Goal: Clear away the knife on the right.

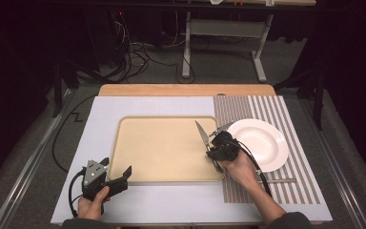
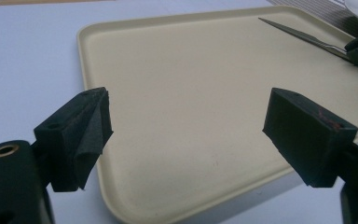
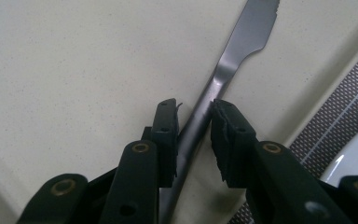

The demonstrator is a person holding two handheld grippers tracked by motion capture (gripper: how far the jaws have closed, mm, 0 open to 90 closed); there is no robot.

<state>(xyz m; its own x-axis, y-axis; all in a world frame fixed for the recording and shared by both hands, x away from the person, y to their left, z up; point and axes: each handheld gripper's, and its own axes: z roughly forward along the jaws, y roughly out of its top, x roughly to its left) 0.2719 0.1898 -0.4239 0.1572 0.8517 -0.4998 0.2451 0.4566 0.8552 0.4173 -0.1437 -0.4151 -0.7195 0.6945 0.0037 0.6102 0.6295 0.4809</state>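
Light: bright, even on the beige tray | Surroundings: dim beyond the table | Shadows: soft | Blur: near jaws slightly soft | Glare: none

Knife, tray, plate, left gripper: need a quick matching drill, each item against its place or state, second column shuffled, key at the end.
Items:
1. knife
2. tray
3. plate
4. left gripper

Places or states:
A. white, on the striped mat right of the tray
B. jaws wide apart, nothing between them, at the tray's near left corner
C. beige, in the middle of the table
D. on the tray's right side, handle between the right gripper jaws

Pairs: 1-D, 2-C, 3-A, 4-B
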